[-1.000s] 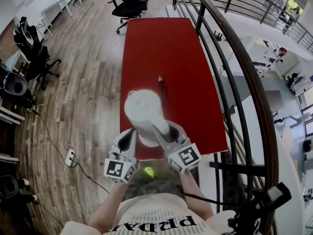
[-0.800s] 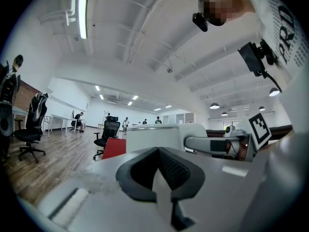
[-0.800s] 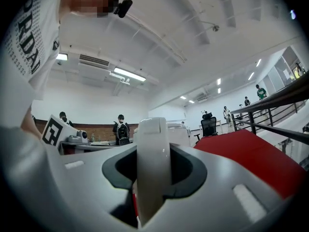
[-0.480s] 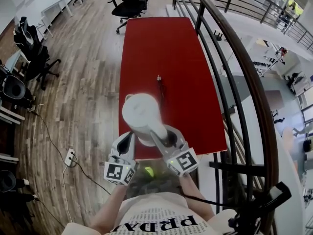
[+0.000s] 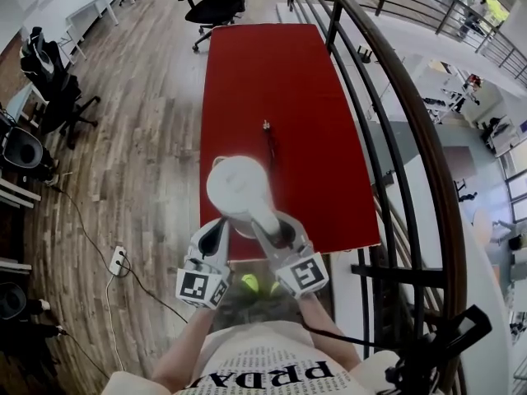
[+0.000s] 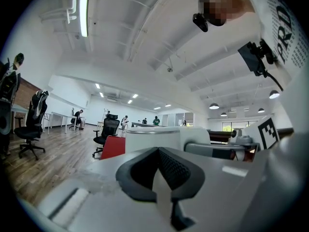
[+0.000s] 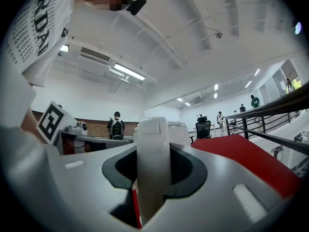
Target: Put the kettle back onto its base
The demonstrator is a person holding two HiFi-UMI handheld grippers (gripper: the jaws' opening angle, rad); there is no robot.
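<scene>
The right gripper [image 7: 153, 175] pinches the kettle [image 5: 237, 186] by its handle [image 7: 152, 139]; both pads press on the handle's sides. The kettle is upright over the near end of the red table [image 5: 272, 81]. Whether it rests on a base cannot be determined. The left gripper [image 6: 158, 170] is level, just beside the kettle on its left. Its jaws are pressed together with nothing between them. A dark railing [image 5: 387, 81] runs along the table's right side.
</scene>
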